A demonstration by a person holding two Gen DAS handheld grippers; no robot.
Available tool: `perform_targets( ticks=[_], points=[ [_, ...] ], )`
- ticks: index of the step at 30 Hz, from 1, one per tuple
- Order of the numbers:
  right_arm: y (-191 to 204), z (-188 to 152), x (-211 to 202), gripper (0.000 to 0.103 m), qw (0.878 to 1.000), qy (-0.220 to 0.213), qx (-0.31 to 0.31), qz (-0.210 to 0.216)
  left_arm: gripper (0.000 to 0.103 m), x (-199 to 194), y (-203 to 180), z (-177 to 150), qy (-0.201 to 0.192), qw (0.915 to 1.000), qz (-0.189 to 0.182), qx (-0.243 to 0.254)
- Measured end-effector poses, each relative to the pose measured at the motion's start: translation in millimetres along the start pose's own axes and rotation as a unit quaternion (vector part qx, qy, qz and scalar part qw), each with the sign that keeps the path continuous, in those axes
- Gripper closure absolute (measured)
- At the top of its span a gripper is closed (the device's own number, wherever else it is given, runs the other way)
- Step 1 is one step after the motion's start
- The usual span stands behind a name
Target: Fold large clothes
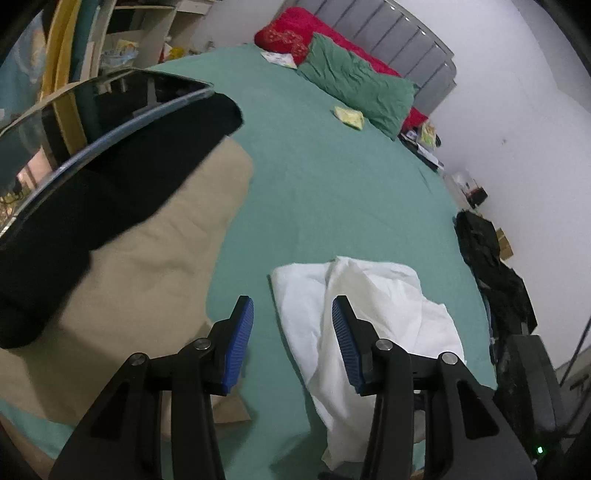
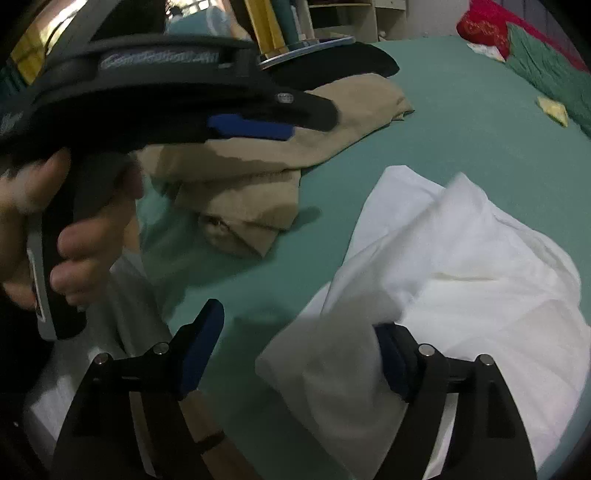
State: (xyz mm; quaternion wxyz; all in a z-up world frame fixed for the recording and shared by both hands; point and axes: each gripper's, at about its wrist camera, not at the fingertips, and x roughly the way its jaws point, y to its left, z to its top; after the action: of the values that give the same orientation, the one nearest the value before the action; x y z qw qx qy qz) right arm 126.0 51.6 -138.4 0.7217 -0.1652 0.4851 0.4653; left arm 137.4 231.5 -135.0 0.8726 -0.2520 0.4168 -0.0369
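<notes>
A bed with a green sheet (image 1: 332, 177) is filling both views. A crumpled white garment (image 1: 373, 314) is lying on the sheet near the closer edge of the bed. Beside it, to the left in both views, a tan garment (image 1: 147, 266) is lying partly folded, with a black garment (image 1: 110, 192) resting on top of it.

In the left wrist view, the left gripper (image 1: 292, 334) is pointing down at the sheet with its jaws about half open and nothing between them. Its right blue pad (image 1: 345, 347) is showing in front of the white garment's left part; whether it is touching the cloth cannot be told.

In the right wrist view, the right gripper (image 2: 299, 354) is standing with its jaws wide apart. A blurred fold of the white garment (image 2: 461, 280) is lying between them, close against the right-hand finger, and the pads are not pressing on it. At upper left of this view, a hand (image 2: 55, 229) is wrapping around the handle of the left gripper (image 2: 251, 127), which is showing side-on and blurred above the tan garment (image 2: 258, 184).

At the far end of the bed, a green pillow (image 1: 358, 88) is lying against a red pillow (image 1: 291, 33) and a grey headboard (image 1: 399, 40).
</notes>
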Motion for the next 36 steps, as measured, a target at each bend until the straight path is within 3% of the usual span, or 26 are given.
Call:
perform_targets(
  ticks=[3, 8, 11, 13, 14, 17, 19, 21, 23, 25, 26, 27, 29, 31, 33, 36],
  points=[
    [-4.7, -14.2, -19.9, 0.024, 1.000, -0.006, 0.000, -0.007, 0.056, 3.8, -12.3, -3.2, 0.007, 0.9997, -0.014, 0.020],
    [-40.2, -47.9, -85.8, 0.024, 0.996, -0.062, 0.057, -0.021, 0.054, 2.0, -47.2, -11.7, -0.008, 0.9957, -0.062, 0.069],
    [-73.5, -71.4, -119.0, 0.023, 0.988, -0.098, 0.110, -0.048, 0.048, 0.0, -69.7, -21.1, -0.010, 0.9894, -0.106, 0.098],
    [-104.6, -89.8, -129.9, 0.023, 0.978, -0.110, 0.157, -0.080, 0.047, 11.7, -82.0, -29.6, 0.019, 0.9855, -0.122, 0.117],
    [-120.8, -99.1, -130.4, 0.023, 0.973, -0.110, 0.185, -0.090, 0.047, 22.7, -85.7, -35.2, 0.042, 0.9849, -0.110, 0.127],
    [-165.0, -126.7, -123.2, 0.023, 0.955, -0.101, 0.259, -0.105, 0.047, 56.9, -79.6, -47.7, 0.104, 0.9846, -0.022, 0.138],
    [-181.8, -141.4, -111.5, 0.023, 0.947, -0.105, 0.294, -0.072, 0.047, 69.6, -65.2, -51.9, 0.116, 0.9837, 0.040, 0.131],
    [-189.8, -156.1, -103.7, 0.023, 0.937, -0.131, 0.324, -0.024, 0.047, 70.3, -49.5, -48.2, 0.102, 0.9836, 0.091, 0.118],
    [-195.1, -163.6, -96.8, 0.023, 0.926, -0.155, 0.344, 0.014, 0.047, 68.4, -35.8, -43.4, 0.087, 0.9849, 0.116, 0.094],
    [-200.4, -171.5, -80.3, 0.022, 0.910, -0.170, 0.372, 0.066, 0.047, 68.0, -26.2, -41.0, 0.086, 0.9868, 0.118, 0.070],
    [-191.5, -165.1, -66.4, 0.022, 0.904, -0.179, 0.381, 0.069, 0.047, 67.7, -23.0, -40.4, 0.085, 0.9886, 0.109, 0.059],
    [-185.0, -161.4, -65.4, 0.023, 0.909, -0.187, 0.369, 0.058, 0.047, 65.3, -21.1, -40.0, 0.082, 0.9912, 0.093, 0.046],
    [-169.9, -149.3, -62.4, 0.030, 0.921, -0.166, 0.346, 0.061, 0.047, 59.5, -19.9, -40.4, 0.072, 0.9941, 0.074, 0.032],
    [-162.7, -145.4, -60.4, 0.058, 0.924, -0.154, 0.346, 0.052, 0.047, 51.2, -20.6, -41.2, 0.056, 0.9963, 0.062, 0.021],
    [-160.9, -151.3, -65.7, 0.074, 0.924, -0.151, 0.349, 0.049, 0.047, 40.5, -23.5, -46.0, 0.043, 0.9976, 0.051, 0.021],
    [-153.9, -150.5, -77.5, 0.080, 0.932, -0.148, 0.332, 0.010, 0.046, 27.5, -32.7, -57.9, 0.031, 0.9989, 0.025, 0.024]
  ],
)
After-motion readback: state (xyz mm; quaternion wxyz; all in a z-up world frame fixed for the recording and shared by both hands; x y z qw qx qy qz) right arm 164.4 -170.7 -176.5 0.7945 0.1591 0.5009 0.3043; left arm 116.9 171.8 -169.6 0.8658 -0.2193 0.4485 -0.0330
